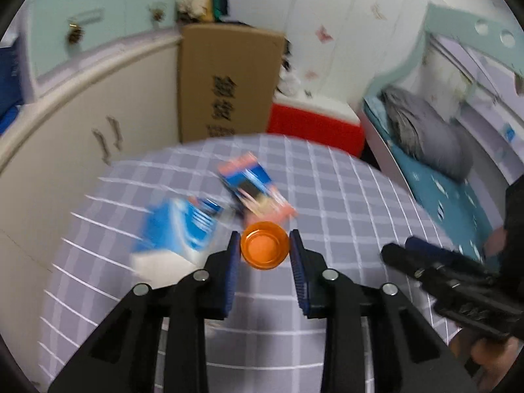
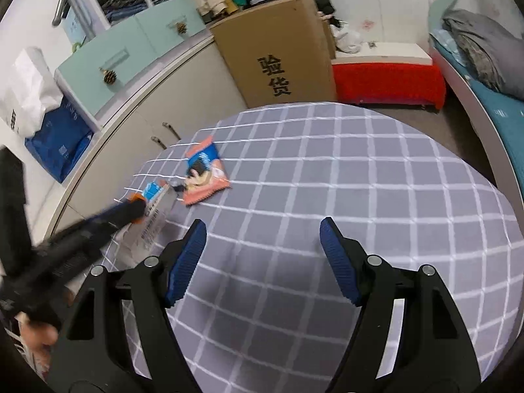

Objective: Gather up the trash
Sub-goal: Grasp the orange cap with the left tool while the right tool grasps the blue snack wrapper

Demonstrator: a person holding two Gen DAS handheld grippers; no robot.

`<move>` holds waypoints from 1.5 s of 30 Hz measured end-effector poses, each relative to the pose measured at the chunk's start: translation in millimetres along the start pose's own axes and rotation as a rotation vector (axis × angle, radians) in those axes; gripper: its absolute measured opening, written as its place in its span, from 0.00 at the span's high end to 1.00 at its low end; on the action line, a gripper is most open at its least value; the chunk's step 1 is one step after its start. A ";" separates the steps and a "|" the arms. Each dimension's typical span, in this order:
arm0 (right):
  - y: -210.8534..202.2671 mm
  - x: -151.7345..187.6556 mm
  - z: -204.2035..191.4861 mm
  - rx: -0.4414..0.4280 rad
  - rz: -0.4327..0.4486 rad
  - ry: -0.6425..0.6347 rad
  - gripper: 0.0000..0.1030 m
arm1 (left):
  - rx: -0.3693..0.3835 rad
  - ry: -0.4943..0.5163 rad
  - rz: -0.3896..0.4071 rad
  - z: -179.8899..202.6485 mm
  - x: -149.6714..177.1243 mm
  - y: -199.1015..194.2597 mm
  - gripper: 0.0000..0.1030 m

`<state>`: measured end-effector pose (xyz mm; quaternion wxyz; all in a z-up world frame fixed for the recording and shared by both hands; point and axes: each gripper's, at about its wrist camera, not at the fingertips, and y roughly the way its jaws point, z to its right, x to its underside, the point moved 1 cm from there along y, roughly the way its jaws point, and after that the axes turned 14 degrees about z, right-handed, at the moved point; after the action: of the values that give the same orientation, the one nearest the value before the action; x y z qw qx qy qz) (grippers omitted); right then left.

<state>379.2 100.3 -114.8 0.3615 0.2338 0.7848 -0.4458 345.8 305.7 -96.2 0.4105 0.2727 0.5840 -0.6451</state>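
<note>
My left gripper is shut on a small round orange cap just above the grey checked tablecloth. Beyond it lie a blue and white wrapper and an orange and blue snack packet, both blurred. In the right wrist view the left gripper comes in from the left over the blue and white wrapper, with the snack packet just past it. My right gripper stands open over bare cloth, nothing between its fingers. The right gripper also shows at the right of the left wrist view.
A tall cardboard box stands behind the table beside a red-covered bench. A cream cabinet with a mint drawer unit runs along the left. A bed with a grey blanket lies to the right.
</note>
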 end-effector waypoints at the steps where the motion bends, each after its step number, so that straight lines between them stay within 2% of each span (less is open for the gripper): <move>1: 7.5 -2.0 -7.0 -0.004 -0.007 -0.017 0.31 | -0.014 0.001 0.009 -4.9 -3.8 -1.8 0.72; 4: 34.1 -7.0 -29.8 -0.014 -0.033 -0.071 0.31 | -0.068 -0.012 0.032 -28.9 -14.3 -3.2 0.72; 9: 75.1 -7.4 -59.4 -0.036 -0.077 -0.124 0.31 | -0.100 -0.043 0.026 -61.9 -22.1 8.4 0.72; 12: 94.3 -8.0 -74.8 -0.014 -0.080 -0.190 0.25 | -0.107 -0.053 0.015 -72.4 -20.9 14.5 0.72; 16: 116.4 -9.3 -78.9 0.016 -0.101 -0.232 0.23 | -0.105 -0.055 0.003 -76.8 -18.6 23.1 0.72; 18: 128.1 -8.1 -75.7 0.008 -0.128 -0.218 0.22 | -0.104 -0.054 -0.003 -78.3 -18.2 27.3 0.72; 20: 131.0 -7.7 -75.9 -0.006 -0.118 -0.222 0.23 | -0.098 -0.053 -0.009 -78.4 -16.6 29.5 0.72; 22: 130.3 -6.4 -77.3 0.007 -0.110 -0.248 0.47 | -0.096 -0.052 -0.013 -77.6 -15.8 30.9 0.72; 23: 128.5 -6.0 -76.7 0.023 -0.106 -0.273 0.55 | -0.094 -0.046 -0.015 -75.2 -15.4 31.4 0.72; 24: 127.6 -5.6 -76.2 0.008 -0.108 -0.266 0.58 | -0.094 -0.040 -0.016 -72.6 -15.8 31.3 0.72; 25: 124.5 -5.3 -74.0 -0.001 -0.107 -0.265 0.62 | -0.091 -0.033 -0.017 -68.9 -15.9 30.5 0.72; 27: 114.7 -5.2 -69.6 0.003 -0.092 -0.273 0.77 | -0.084 -0.026 -0.017 -61.6 -16.1 28.0 0.72; 30: 93.9 -7.0 -60.6 -0.006 -0.071 -0.266 0.95 | -0.067 -0.012 -0.016 -45.8 -15.7 21.8 0.72; 37: 17.0 -6.0 -16.6 -0.016 -0.002 -0.207 0.95 | 0.007 0.050 0.001 22.2 -12.8 -6.6 0.72; 41: -45.6 -3.1 24.8 0.002 0.069 -0.153 0.95 | 0.096 0.104 0.001 86.0 -4.3 -25.6 0.72; 45: -124.2 8.8 86.8 0.059 0.160 -0.082 0.95 | 0.210 0.162 -0.018 165.4 14.7 -38.7 0.72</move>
<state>319.2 -36.0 -85.4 0.4208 0.2881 0.7345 -0.4477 326.5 140.2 -59.9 0.3252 0.3602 0.5469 -0.6822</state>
